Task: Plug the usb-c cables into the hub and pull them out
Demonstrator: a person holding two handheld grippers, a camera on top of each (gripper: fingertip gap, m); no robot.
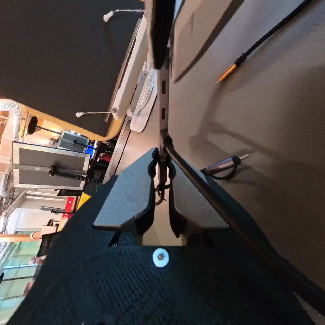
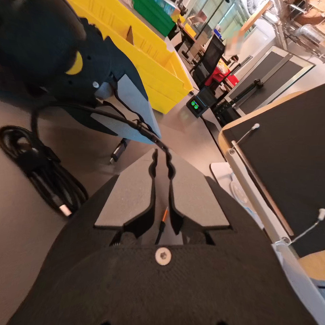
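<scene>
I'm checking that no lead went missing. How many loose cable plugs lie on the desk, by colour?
Orange plug: 1
Grey plug: 1
Silver plug, on the coiled black cable: 1
Total: 3

Grey-brown surface (image 2: pixel 184 140), matte, soft reflections. Dark divider panel (image 2: pixel 281 158) with pale wood edging along right side, white clamp bracket (image 2: pixel 249 193) on its edge. Yellow bins (image 2: pixel 158 70) at far edge of surface, green bin (image 2: pixel 154 15) behind. Small black device (image 2: pixel 200 103) with lit green icons beside yellow bins. Beyond: black chair (image 2: pixel 211 52), red crate (image 2: pixel 221 75), grey metal-framed cabinets (image 1: pixel 51 165). Silver ducting (image 1: pixel 8 112) overhead. Glass partitions at back, bright; warm light overall.
</scene>
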